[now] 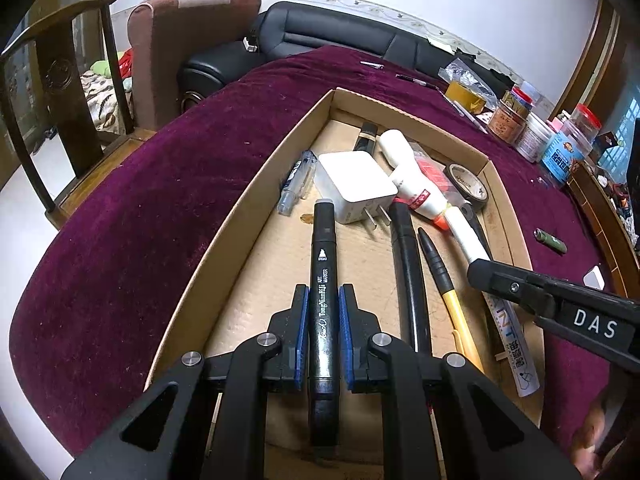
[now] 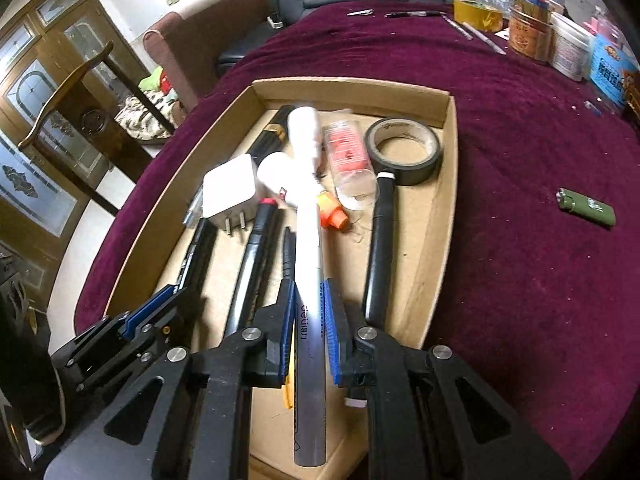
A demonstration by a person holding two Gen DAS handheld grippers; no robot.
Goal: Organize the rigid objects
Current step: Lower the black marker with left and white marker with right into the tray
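Note:
A shallow cardboard tray (image 1: 224,248) lies on the maroon tablecloth. My left gripper (image 1: 323,296) is shut on a black art marker (image 1: 322,240), which points up the tray just above its floor. From the right, my right gripper (image 1: 480,272) reaches in. In its own view, the right gripper (image 2: 309,292) is shut on a long white paint marker (image 2: 308,240) that lies over the pens in the tray (image 2: 444,216). The left gripper (image 2: 160,304) shows at the lower left there. The tray also holds a white charger plug (image 1: 352,184) and a black tape roll (image 2: 404,152).
A green lighter (image 2: 586,207) lies on the cloth right of the tray. Jars, a yellow tape roll (image 2: 478,14) and boxes crowd the table's far right edge. Loose pens lie at the far edge. A wooden chair (image 1: 60,92) and a black sofa stand beyond the table.

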